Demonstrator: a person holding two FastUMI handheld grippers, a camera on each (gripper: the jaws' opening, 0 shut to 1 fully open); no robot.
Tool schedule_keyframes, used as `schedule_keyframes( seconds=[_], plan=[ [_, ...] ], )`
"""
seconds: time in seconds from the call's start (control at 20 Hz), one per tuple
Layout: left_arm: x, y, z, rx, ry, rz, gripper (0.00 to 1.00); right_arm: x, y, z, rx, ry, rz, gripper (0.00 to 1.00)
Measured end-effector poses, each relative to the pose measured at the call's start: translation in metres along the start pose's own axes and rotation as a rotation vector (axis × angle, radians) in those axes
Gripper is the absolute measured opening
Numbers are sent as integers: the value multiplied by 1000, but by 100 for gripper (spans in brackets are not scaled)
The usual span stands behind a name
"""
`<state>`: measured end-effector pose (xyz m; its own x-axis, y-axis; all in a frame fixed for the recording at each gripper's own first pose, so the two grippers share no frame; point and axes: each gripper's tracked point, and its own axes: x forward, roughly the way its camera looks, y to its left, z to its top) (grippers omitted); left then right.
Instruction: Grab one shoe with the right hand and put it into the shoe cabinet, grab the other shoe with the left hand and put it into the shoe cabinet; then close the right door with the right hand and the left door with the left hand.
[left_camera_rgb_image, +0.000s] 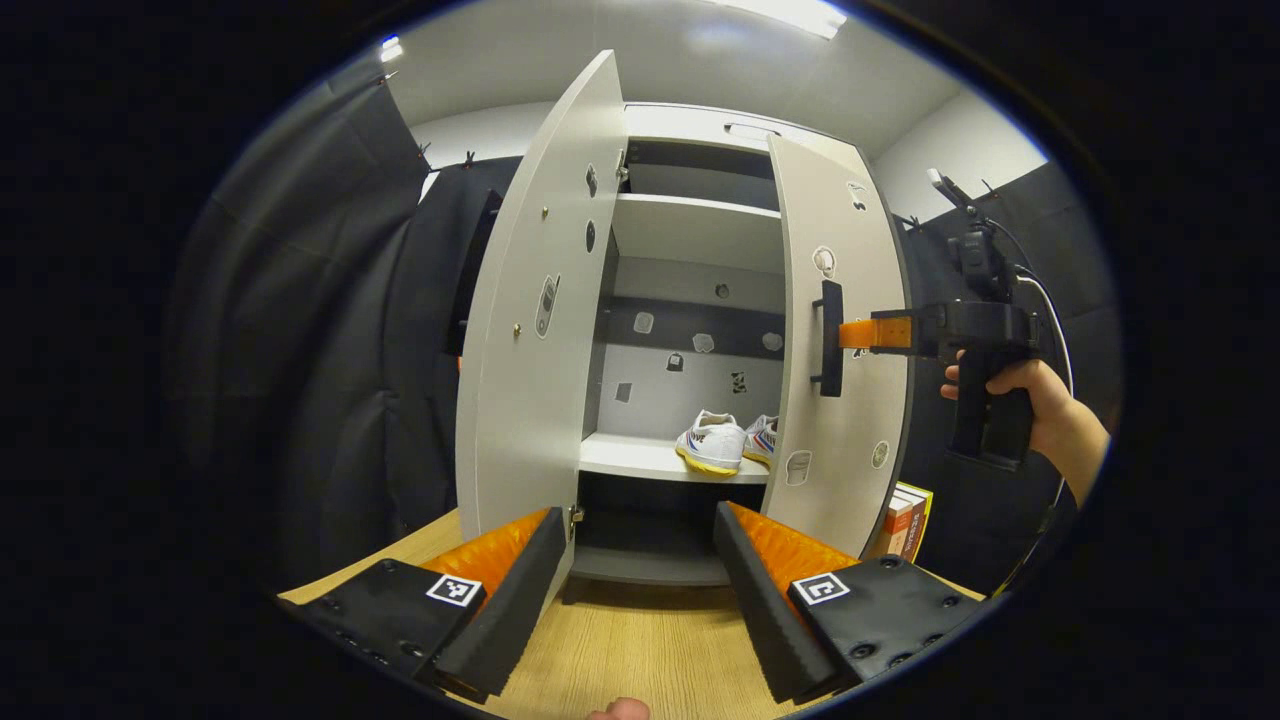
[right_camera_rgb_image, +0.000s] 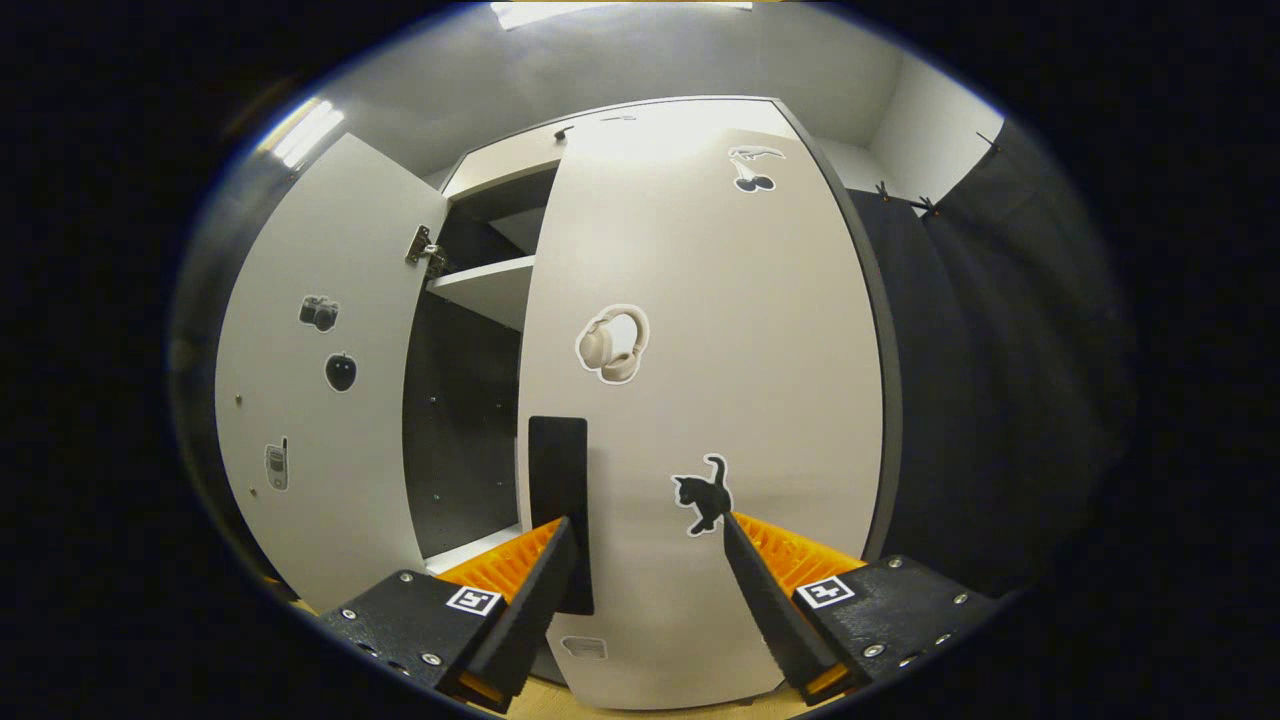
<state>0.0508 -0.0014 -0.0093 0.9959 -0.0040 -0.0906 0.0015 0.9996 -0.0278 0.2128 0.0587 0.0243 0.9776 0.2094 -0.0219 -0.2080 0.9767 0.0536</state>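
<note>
Books (left_camera_rgb_image: 903, 522) beside cabinet (left_camera_rgb_image: 700, 230), right door (left_camera_rgb_image: 845, 330) before right gripper (right_camera_rgb_image: 648, 585)

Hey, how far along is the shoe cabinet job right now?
Both white sneakers already sit on a shelf inside the shoe cabinet, so the loading looks done. In hand: the right tongs are open against the right door beside its black handle, with the door partly swung in. Left to do: finish that door, then shut the left door, which stands wide open ahead of the open left tongs.
</note>
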Motion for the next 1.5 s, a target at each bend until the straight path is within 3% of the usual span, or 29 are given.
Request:
schedule_keyframes(
  seconds=[0.7, 1.15, 1.5],
  plan=[
    [4, -20, 5, -17, 1, -55, 97, 12, -6, -6, -4, -7, -67, 92],
    [7, -38, 29, 13, -40, -86, 96, -91, -36, 38, -22, -83, -94, 93],
    [3, -63, 34, -14, -37, -136, 97, -173, -44, 17, -135, -98, -176, 93]
  ],
)
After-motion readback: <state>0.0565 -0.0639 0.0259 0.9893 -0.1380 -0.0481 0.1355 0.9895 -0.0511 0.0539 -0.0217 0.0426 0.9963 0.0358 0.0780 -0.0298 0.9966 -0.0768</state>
